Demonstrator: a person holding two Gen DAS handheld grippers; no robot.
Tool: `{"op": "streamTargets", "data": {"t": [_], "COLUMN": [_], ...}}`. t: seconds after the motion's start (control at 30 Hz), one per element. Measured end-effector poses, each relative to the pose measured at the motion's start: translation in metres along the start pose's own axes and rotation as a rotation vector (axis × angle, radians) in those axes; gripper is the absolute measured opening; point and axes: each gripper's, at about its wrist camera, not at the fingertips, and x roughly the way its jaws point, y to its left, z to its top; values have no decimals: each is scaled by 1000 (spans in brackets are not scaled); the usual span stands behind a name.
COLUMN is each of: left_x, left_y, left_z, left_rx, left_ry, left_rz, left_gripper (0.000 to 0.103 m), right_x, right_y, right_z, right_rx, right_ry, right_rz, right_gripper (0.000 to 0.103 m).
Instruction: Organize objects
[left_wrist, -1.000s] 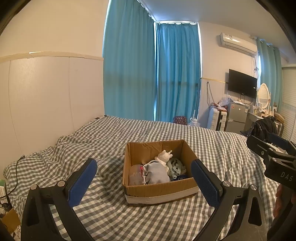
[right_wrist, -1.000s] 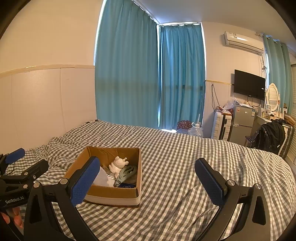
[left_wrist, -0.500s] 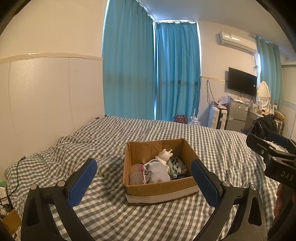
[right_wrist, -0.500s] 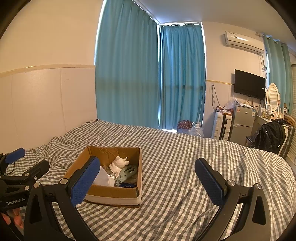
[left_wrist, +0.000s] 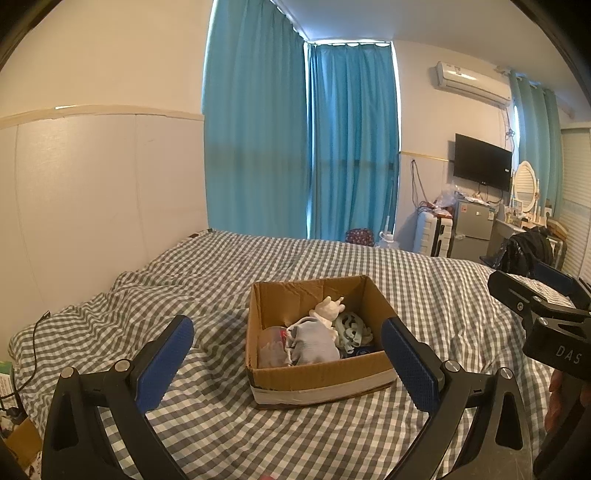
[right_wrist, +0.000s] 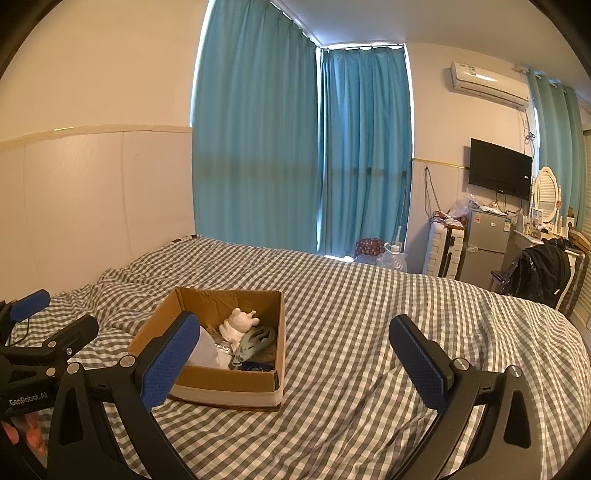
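Matt cardboard box rests on soft checked cloth bedcover.

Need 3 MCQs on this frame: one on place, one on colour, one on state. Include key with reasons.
1. Where does the cardboard box sit?
A. on the checked bedspread
B. on the floor
C. on the fridge

2. What colour are the curtains?
A. red
B. white
C. blue

3. How does the left hand-held gripper stand?
A. shut on a toy
B. open, holding nothing
C. shut on the box rim

Key:
1 A, checked cloth shows all round the box.
2 C, both drapes behind the bed are blue.
3 B, its blue pads stand wide apart with only the bed and box between them.
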Motion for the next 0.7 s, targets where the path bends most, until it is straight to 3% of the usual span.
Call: {"op": "streamTargets", "data": {"t": [0.7], "left_x": [-2], "left_y": [-3], "left_z": [-2], "left_rx": [26], "left_ry": [-3], "left_rz": [15], "left_gripper": [103], "right_x": [1], "right_y": [-3], "right_z": [-2], "right_rx": [-6], "right_ry": [13], "right_rz": [-3], "right_gripper": [103]}}
